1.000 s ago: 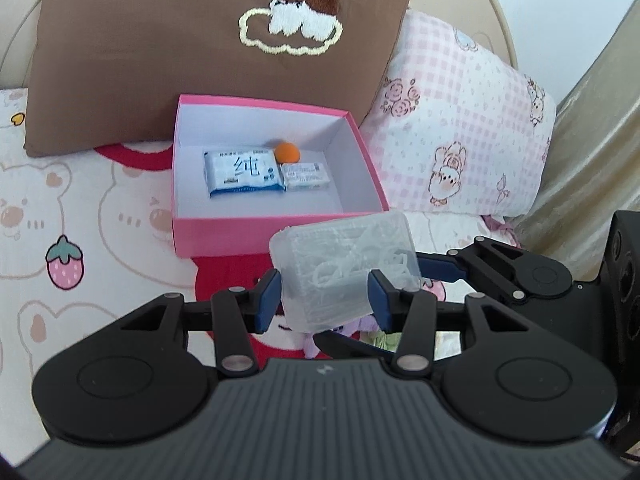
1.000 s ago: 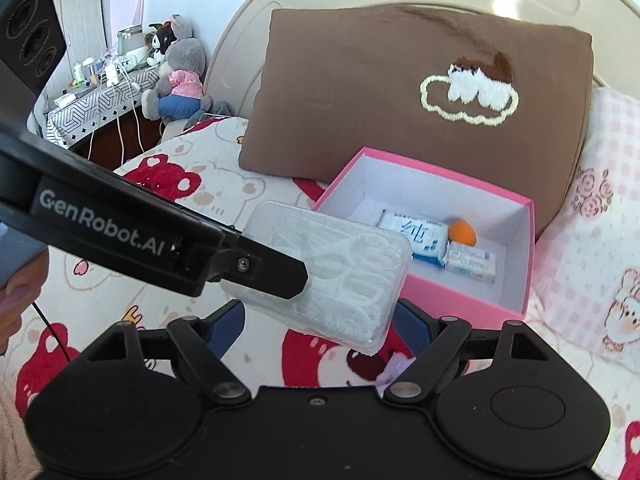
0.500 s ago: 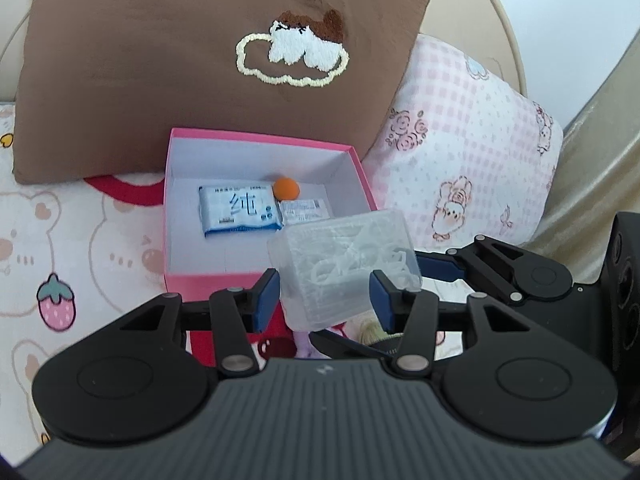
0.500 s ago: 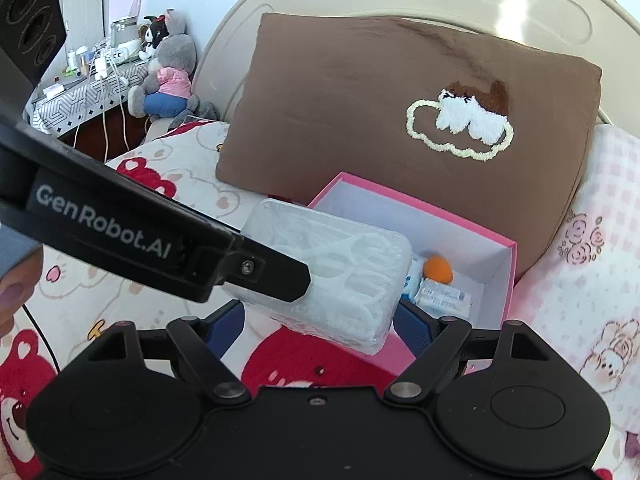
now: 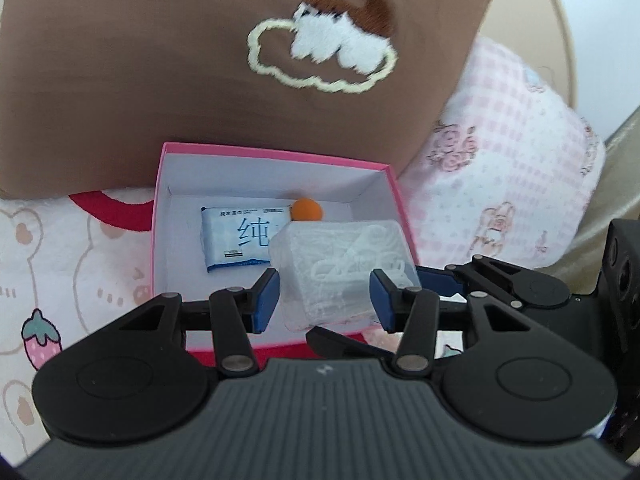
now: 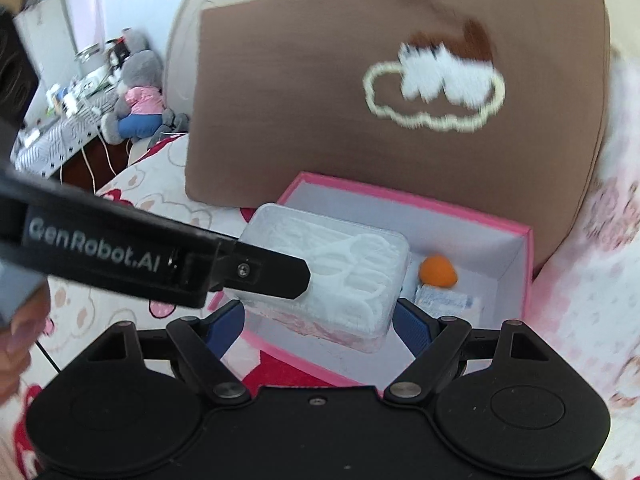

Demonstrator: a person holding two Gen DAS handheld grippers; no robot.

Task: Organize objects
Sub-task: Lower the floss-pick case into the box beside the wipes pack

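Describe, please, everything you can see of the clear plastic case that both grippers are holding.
The clear plastic case is a frosted, rounded rectangular box packed with white floss picks. It hangs slightly tilted above the open pink box, clamped across its width by the left gripper and along its ends by the right gripper.

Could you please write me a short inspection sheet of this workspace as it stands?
Surface: bed sheet with bear and strawberry print.
Job's things: clear plastic case held above the pink box; blue wipes pack, orange ball and small packet inside the box.
Clutter: nothing seen.
Grippers: left gripper shut on the case; right gripper straddles it, grip unclear.
Cables: white cords beside the bed.
Surroundings: brown pillow, pink pillow, plush toy.
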